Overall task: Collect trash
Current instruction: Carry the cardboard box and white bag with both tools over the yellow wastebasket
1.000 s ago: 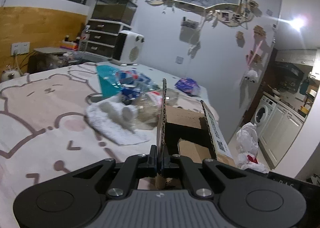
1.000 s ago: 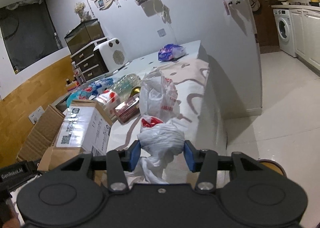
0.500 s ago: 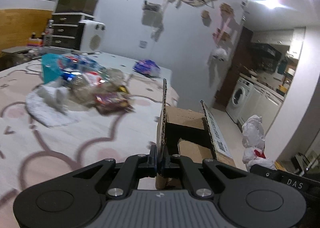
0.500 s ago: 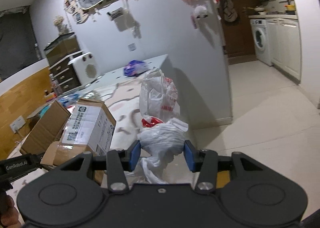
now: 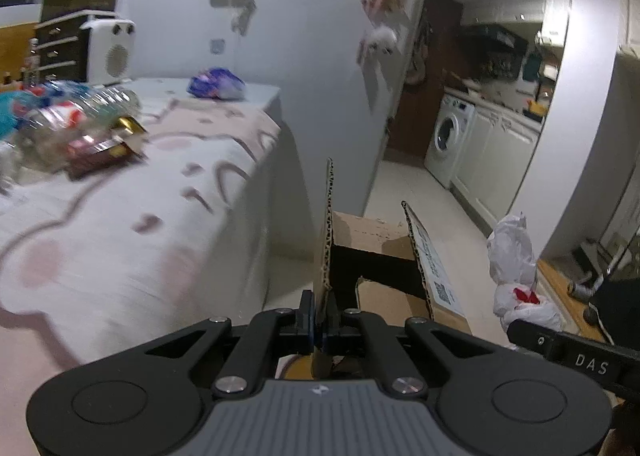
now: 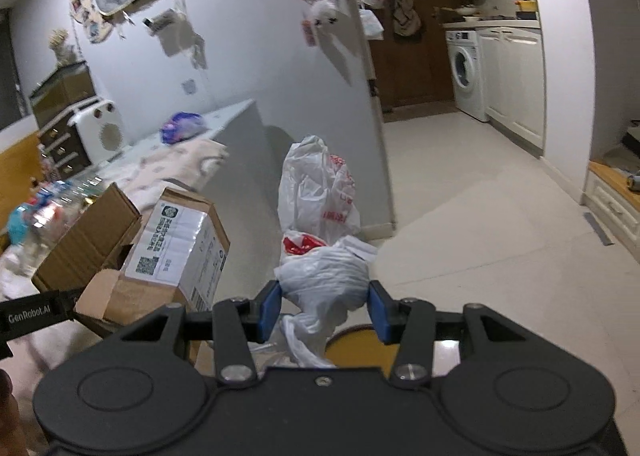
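Our left gripper (image 5: 318, 326) has its jaws together on a flap of the box (image 5: 376, 256), which juts forward and right of them, flap edge upright. Our right gripper (image 6: 324, 306) is clamped on the bag (image 6: 324, 280), which bulges ahead. The bed (image 5: 132, 216) with more trash lies left; tiled floor (image 6: 480, 224) spreads ahead, perhaps a yellow bin below.

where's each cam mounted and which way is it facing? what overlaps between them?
Left wrist: on the left gripper, looking past the bed edge to the kitchen; its shut fingers pinch a cardboard box flap.
Right wrist: on the right gripper, facing wall and kitchen; its fingers clamp a white plastic bag.
Shared: box, bag, washing machine.
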`<state>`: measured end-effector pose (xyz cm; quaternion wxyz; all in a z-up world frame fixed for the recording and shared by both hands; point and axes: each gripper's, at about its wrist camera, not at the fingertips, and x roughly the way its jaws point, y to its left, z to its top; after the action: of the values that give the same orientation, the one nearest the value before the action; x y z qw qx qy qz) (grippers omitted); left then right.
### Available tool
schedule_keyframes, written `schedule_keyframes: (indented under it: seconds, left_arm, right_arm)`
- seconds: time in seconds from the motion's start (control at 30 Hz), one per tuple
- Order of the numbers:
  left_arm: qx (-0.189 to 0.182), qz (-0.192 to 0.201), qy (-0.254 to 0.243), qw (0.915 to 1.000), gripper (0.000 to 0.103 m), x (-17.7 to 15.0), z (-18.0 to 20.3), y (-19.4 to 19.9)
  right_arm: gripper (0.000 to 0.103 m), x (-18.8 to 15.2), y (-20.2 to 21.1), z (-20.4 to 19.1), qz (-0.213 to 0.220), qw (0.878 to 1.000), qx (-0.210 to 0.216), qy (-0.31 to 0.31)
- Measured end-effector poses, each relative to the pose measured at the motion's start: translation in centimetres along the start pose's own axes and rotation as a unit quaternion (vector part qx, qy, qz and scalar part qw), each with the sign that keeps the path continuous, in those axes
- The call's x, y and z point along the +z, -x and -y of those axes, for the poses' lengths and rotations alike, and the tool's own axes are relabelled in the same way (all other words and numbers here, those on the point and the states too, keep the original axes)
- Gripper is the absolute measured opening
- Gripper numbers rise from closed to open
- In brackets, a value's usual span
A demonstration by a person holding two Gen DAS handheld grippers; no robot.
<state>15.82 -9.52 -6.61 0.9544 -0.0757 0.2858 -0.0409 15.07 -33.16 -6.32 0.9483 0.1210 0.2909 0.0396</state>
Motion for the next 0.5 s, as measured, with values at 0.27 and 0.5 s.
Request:
schedule_keyframes:
  seconds: [0.27,0.5]
  left_arm:
    - [-0.011,-0.039,-0.021,0.9990,0.002,-1.9,3.2,-7.0]
    - [-0.024,-0.082,-0.020,0.9961,0.002,-3.0,4.9,-14.2]
  right_arm:
    - [0.048,-1.2,-3.2,4.2,-0.016,0.999,-0.028,-0.002]
    - [0.048,-2.8,-6.6,6.9,-0.035,0.998,-0.049,-0.018]
